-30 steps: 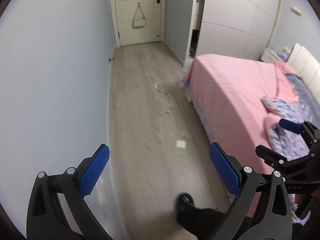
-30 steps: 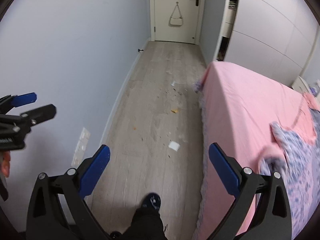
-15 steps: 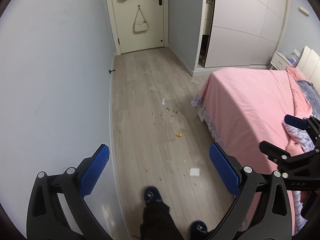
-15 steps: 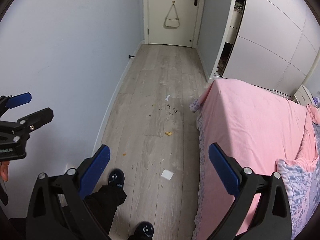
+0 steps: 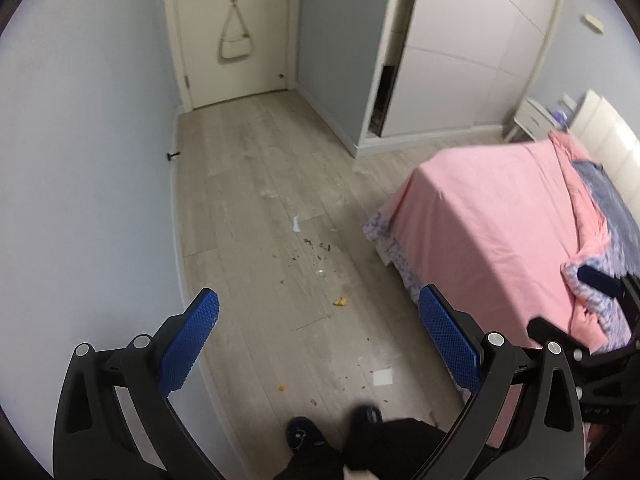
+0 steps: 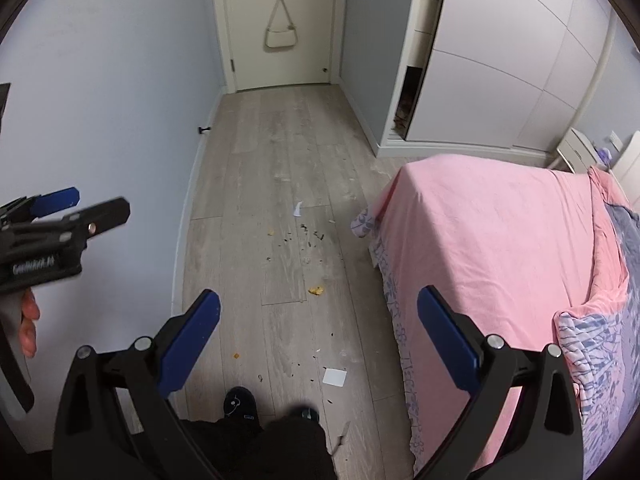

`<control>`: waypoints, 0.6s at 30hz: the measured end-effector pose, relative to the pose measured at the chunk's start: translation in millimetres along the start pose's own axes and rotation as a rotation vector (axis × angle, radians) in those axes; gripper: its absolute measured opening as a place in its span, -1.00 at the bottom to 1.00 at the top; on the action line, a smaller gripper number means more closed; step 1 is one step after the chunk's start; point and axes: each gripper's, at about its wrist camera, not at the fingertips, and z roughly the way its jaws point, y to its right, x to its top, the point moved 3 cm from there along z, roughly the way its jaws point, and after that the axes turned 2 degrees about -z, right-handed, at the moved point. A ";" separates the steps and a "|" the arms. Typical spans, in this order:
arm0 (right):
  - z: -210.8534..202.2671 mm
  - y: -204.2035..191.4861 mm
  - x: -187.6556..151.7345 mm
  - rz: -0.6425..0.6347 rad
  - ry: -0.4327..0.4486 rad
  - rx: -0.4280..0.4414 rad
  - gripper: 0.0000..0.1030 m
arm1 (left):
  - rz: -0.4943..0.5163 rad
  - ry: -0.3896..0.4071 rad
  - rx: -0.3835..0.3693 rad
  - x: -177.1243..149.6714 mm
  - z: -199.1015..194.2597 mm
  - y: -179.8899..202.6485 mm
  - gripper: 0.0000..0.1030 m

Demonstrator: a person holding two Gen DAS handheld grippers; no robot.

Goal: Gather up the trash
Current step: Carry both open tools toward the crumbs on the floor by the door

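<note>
Task looked barely begun; no trash was in either tool, and no bin or bag showed in either view.

Left gripper (image 5: 318, 322): jaws spread wide, nothing between the pads. Right gripper (image 6: 319, 320): same, wide open and empty. Both were held high above the wood floor (image 6: 288, 152).

Landmark: the pink bed (image 6: 488, 240). Trash lay on the floor left of it:
- white paper square (image 6: 335, 377), near the bed's side, closest to the person's slippers (image 6: 240, 402);
- yellow crumb (image 6: 316, 290), further toward the door;
- small orange bit (image 6: 237, 355), out toward the wall;
- dark scattered specks (image 6: 310, 236) off the bed's foot corner;
- torn white scrap (image 6: 297, 209) just beyond those.

All pieces appeared still to be collected. Judged nearest first target: the paper square.
</note>
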 end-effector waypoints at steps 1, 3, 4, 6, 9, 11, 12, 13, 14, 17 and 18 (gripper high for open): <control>6.7 0.9 5.1 0.006 -0.009 -0.005 0.87 | 0.023 -0.013 0.005 3.5 9.6 1.1 0.88; 21.6 3.6 14.5 0.014 -0.027 -0.007 0.87 | 0.041 -0.035 0.007 10.7 25.3 0.1 0.88; 34.4 5.0 22.5 0.017 -0.035 -0.001 0.87 | 0.047 -0.049 0.002 16.1 35.0 -0.1 0.88; 52.6 5.9 33.1 0.019 -0.043 0.011 0.87 | 0.070 -0.063 0.007 26.9 51.6 0.5 0.88; 84.3 10.9 50.8 0.021 -0.057 0.038 0.87 | 0.109 -0.077 0.028 43.1 73.1 2.0 0.88; 103.4 16.3 63.1 0.020 -0.057 0.064 0.87 | 0.126 -0.070 0.025 53.6 84.9 2.8 0.88; 109.4 18.1 65.6 0.014 -0.058 0.069 0.87 | 0.145 -0.082 0.028 58.4 94.9 3.7 0.88; 118.0 19.0 70.1 0.005 -0.061 0.072 0.87 | 0.159 -0.091 0.032 60.1 101.1 4.8 0.88; 128.8 19.9 76.3 -0.004 -0.063 0.081 0.87 | 0.173 -0.095 0.035 64.9 110.5 4.7 0.88; 152.9 22.9 87.1 -0.024 -0.075 0.084 0.87 | 0.187 -0.113 0.041 73.1 132.8 3.7 0.88; 159.7 23.3 90.5 -0.023 -0.079 0.084 0.87 | 0.185 -0.121 0.039 76.0 141.2 2.7 0.88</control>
